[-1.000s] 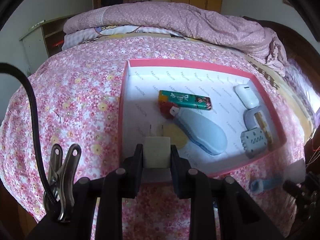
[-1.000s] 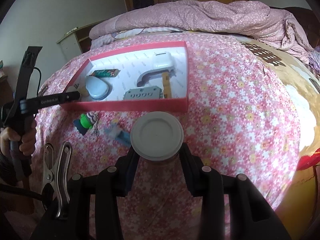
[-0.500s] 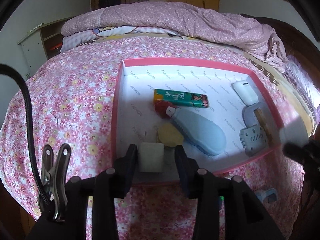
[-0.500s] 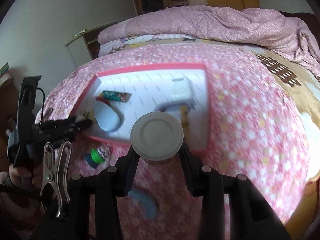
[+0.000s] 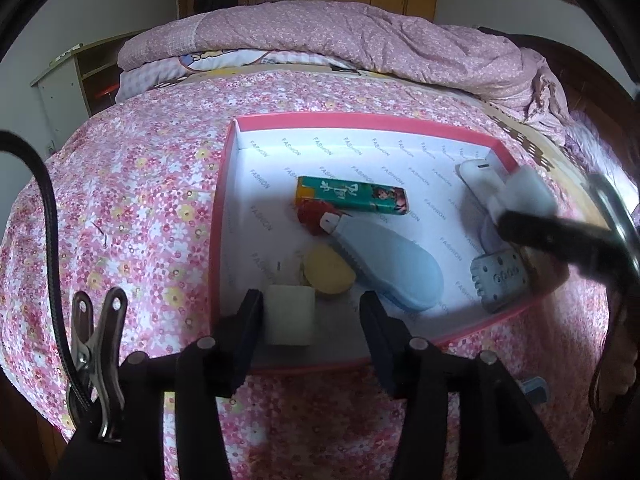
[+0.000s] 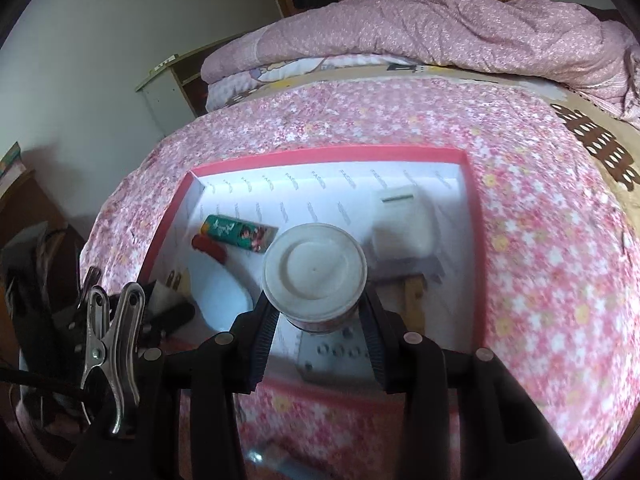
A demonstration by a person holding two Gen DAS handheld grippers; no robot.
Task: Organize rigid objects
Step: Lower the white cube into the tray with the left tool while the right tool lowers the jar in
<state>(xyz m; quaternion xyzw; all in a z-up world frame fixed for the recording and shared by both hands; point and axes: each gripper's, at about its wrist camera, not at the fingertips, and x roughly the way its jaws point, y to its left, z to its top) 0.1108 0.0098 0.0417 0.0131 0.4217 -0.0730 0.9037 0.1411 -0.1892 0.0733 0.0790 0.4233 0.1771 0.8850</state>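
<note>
Left gripper: its 2 fingers stood spread apart over the near-left corner of the box, gripping nothing; a white charger cube sat on the box floor against the left finger, with a clear gap to the right finger.
Right gripper: its 2 fingers were clamped on a round jar, white lid facing the camera, held above the right half of the box.
Pink box: a shallow tray with pink walls and a white printed floor, lying on the flowered bedspread.
Green packet: lay flat near the middle of the box floor, long side across.
Red item: just in front of the green packet, touching the narrow end of the pale blue case.
Yellow disc: on the floor between the charger cube and the blue case.
White earbud case: towards the far right of the box, behind the jar.
Grey perforated block: at the near right wall.
Quilt: piled at the far end of the bed.
</note>
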